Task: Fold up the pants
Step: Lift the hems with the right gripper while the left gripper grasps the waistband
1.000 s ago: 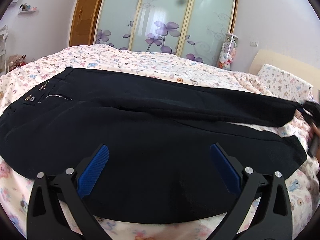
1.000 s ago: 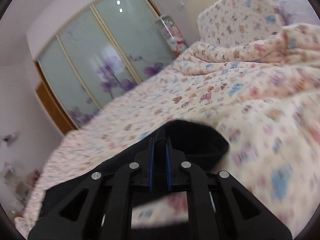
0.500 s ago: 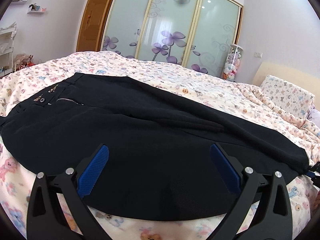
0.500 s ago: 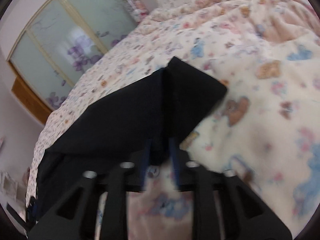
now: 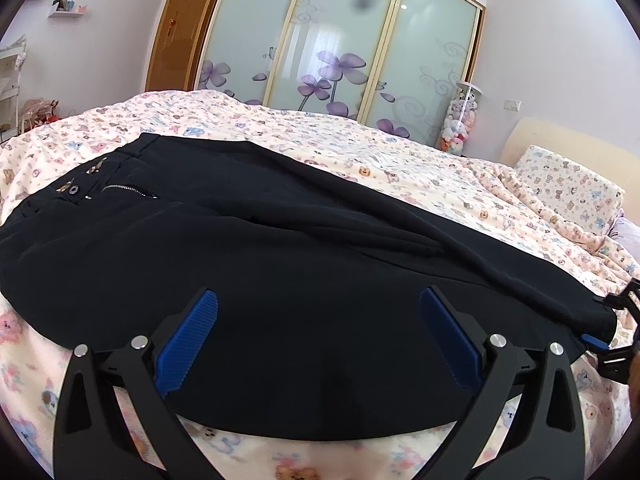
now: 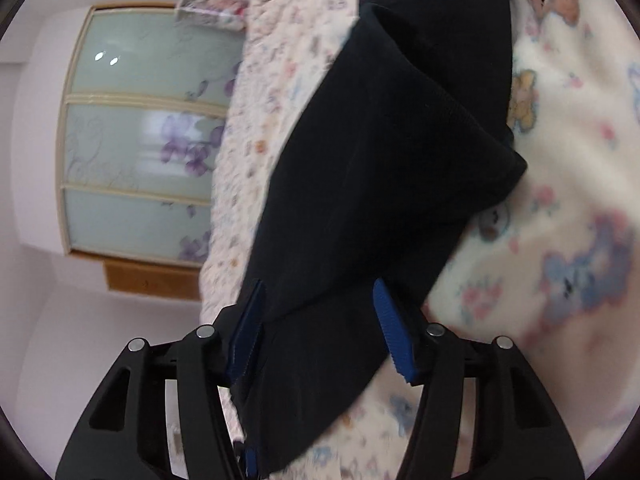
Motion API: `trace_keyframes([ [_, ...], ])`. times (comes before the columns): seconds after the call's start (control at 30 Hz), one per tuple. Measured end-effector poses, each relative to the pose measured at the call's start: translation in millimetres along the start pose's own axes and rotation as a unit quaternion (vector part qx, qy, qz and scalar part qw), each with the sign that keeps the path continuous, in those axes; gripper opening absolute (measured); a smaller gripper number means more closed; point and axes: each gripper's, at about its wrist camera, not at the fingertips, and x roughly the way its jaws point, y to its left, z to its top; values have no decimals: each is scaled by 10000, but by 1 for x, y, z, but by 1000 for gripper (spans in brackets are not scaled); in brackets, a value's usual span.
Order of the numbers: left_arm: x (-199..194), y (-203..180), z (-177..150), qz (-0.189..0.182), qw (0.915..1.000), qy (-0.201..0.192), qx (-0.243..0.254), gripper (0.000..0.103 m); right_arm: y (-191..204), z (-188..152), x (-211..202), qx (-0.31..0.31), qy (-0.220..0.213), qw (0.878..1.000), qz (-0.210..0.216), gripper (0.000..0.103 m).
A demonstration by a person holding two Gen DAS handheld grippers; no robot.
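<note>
Your right gripper (image 6: 320, 328) has just been opening: its blue pads (image 6: 394, 332) stand apart, leg hem cloth lies loose between them, not pinched. It's rolled sideways, so the wardrobe (image 6: 144, 136) looks tipped over. Your left gripper (image 5: 318, 344) is spread wide, grasping nothing, pads (image 5: 188, 344) over the near edge of the pants (image 5: 280, 264). Pants are black, spread lengthwise across the bed (image 5: 360, 148), waistband and zipper (image 5: 128, 190) at the left, hems at the right, where the right gripper shows at the picture's edge.
</note>
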Motion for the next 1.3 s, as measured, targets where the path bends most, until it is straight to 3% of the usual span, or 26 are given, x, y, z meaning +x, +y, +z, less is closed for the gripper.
trace_keyframes([
  [0.03,0,0,-1,-9,10000,13,1,101,-1,2,3,62,-65,9999,-120,59],
  [0.1,1,0,-1,-52,10000,50,-4,101,-6,5,8,189,-203,9993,-247,48],
  [0.17,4,1,-1,-100,9999,114,-33,101,-9,7,9,49,-432,9983,-385,12],
  [0.23,7,4,0,-173,9995,229,-101,101,-9,2,4,-83,-618,9979,-151,5],
  [0.33,4,20,13,-630,9952,468,-577,101,-4,-11,-23,-637,-959,9909,700,4],
  [0.43,-8,52,45,-1211,9842,162,-1284,101,-10,-22,-40,-1111,-1212,9795,1165,4],
  [0.53,13,82,95,-1072,9817,385,-1526,101,-28,-27,-46,-1310,-1412,9723,1328,4],
  [0.63,59,108,140,-788,9778,894,-1721,101,-43,-27,-38,-1293,-1352,9722,1406,4],
  [0.7,101,124,161,-721,9684,1317,-1991,101,-48,-29,-38,-1407,-1345,9710,1388,4],
  [0.77,139,136,171,-824,9535,1682,-2363,101,-47,-27,-34,-1470,-1319,9707,1371,4],
  [0.8,160,143,175,-750,9456,1802,-2604,101,-46,-28,-33,-1480,-1286,9711,1362,4],
  [0.87,191,149,179,-445,9394,1913,-2809,97,-49,-25,-30,-1441,-1221,9725,1362,4],
  [0.97,228,149,183,-118,9398,1913,-2828,86,-53,-23,-29,-1469,-1165,9724,1391,4],
  [1.1,252,142,187,85,9441,1797,-2761,83,-44,-25,-28,-1608,-1125,9706,1394,4],
  [1.2,269,134,195,408,9481,1838,-2563,70,-42,-29,-29,-1586,-1095,9704,1455,4],
  [1.3,282,131,197,653,9492,2041,-2305,49,-37,-29,-24,-1592,-1087,9701,1474,4],
])
